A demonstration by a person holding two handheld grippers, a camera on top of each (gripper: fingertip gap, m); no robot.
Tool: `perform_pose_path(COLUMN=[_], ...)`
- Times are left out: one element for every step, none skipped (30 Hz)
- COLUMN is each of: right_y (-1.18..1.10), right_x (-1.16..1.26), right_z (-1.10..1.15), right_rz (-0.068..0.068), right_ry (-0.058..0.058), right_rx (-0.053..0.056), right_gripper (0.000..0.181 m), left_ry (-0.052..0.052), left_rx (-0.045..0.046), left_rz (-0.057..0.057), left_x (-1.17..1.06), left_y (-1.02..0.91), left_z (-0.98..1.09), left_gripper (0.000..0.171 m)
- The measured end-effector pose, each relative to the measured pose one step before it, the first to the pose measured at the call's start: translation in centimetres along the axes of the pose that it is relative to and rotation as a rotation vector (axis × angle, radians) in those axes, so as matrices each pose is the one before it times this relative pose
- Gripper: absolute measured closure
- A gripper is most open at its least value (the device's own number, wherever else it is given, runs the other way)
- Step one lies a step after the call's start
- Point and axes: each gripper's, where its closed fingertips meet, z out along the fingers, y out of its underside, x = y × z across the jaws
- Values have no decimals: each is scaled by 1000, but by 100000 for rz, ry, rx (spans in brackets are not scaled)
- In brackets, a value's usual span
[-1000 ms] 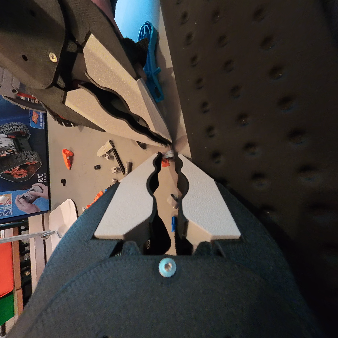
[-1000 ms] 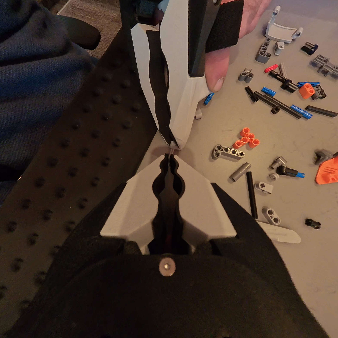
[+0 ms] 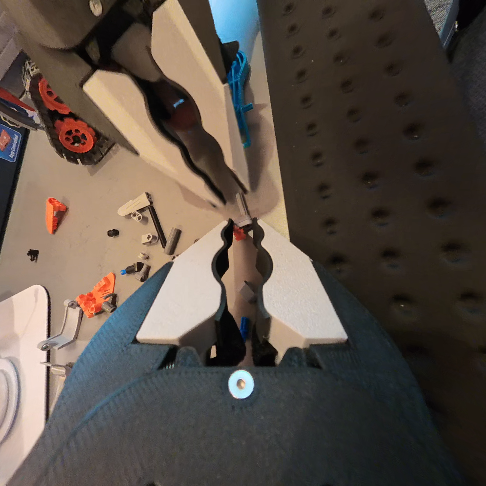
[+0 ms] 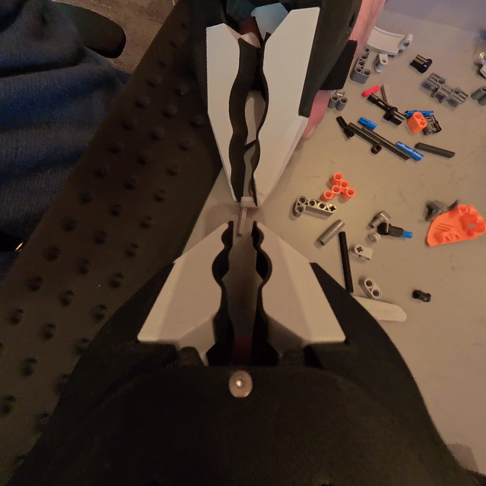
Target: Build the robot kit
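Where the jaws of the right gripper were closed on the thin grey axle a second ago, they are now parted narrowly around it. The axle is seen plugged into a small grey connector, pinched by the left gripper above the bench edge.

Tracked toy vehicle half behind fingers
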Motion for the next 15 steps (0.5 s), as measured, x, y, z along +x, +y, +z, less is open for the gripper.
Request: perform_pose_path(right_y=[125, 348, 306, 69, 26, 51, 46, 35, 62, 13, -18, -18, 5, 13, 46], right_x=[50, 80, 51, -77, -99, -6, -21, -15, -56, -156, -76, 2, 36, 152, 87], right_z=[-87, 98, 100, -3, 3, 15, 13, -4, -39, -52, -37, 43, 68, -39, -24], right_rz=[-181, -511, -494, 154, 120, -316, -195, -69, 19, -103, -160, 33, 199, 157, 218], right_ry=[522, 701, 482, -464, -470, 246, 96, 59, -180, -619, -21, 290, 147, 749, 473], right_rx=[-378, -2024, -1909, -351, -245, -410, -284, -261, -337, -62, -82, -30, -71, 52, -28], right_gripper=[177, 181, 181, 181, 181, 181, 181, 181, 181, 181, 181, 181, 181, 181, 181], left_ry=[243, 357, 239, 345, 454, 130, 173, -23, -19, 0, 66, 22, 41, 192, 108], left_rx=[221, 36, -24, -79, 166, 197, -22, 46, 5, 51, -9, 47, -30, -50, 232], left_rz=[-585, -644, -322, -484, -547, -186, -309, -64, -56, 44, -46, 80, 148, 90, -268], left_x=[-9, 6, 5, 20, 36, 5, -3, 6, -9, 9, -11, -3, 4, 13, -5], left_y=[13, 19, 6, 24, 13, -4, 19, 7, -4, -10, -6, -7, -6, 24, -13], left_z=[5, -1, 8, -15, -4, 5, -7, 3, 9, 16, 4, 3, 3, -16, 2], left_gripper=[159, 159, 159, 158, 158, 158, 158, 158, 158, 158, 158, 158, 158, 158, 158])
